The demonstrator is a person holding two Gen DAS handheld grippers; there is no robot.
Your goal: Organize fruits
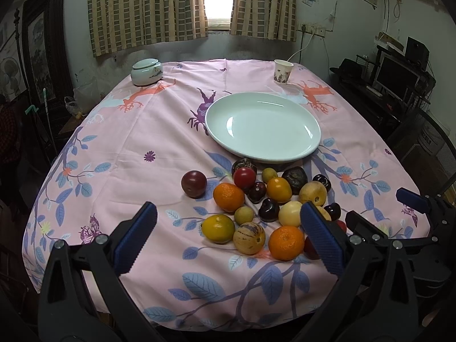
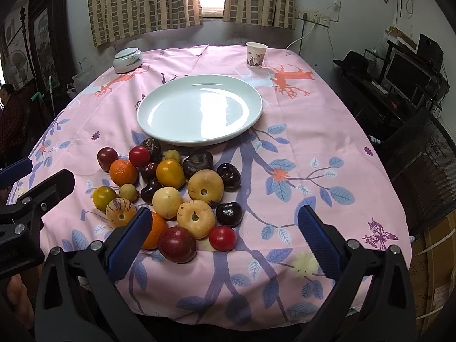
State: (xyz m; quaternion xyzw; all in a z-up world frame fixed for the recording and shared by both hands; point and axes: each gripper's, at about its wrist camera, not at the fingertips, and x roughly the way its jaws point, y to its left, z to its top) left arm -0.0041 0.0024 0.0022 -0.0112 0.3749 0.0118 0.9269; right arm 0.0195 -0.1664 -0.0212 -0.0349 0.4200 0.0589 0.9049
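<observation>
A pile of several fruits (image 1: 265,205) lies on the pink tablecloth just in front of an empty white plate (image 1: 262,125): oranges, red plums, dark fruits, yellow round fruits. The pile (image 2: 171,191) and the plate (image 2: 199,108) also show in the right wrist view. My left gripper (image 1: 228,236) is open and empty, hovering over the near edge of the pile. My right gripper (image 2: 222,239) is open and empty, near a red plum (image 2: 177,244) and a small red fruit (image 2: 223,238). The right gripper also shows in the left wrist view (image 1: 379,216), at the pile's right side.
A white lidded jar (image 1: 146,71) stands at the far left of the table and a paper cup (image 1: 283,71) at the far right. The table edge is close below both grippers. A desk with a monitor (image 1: 396,77) stands to the right.
</observation>
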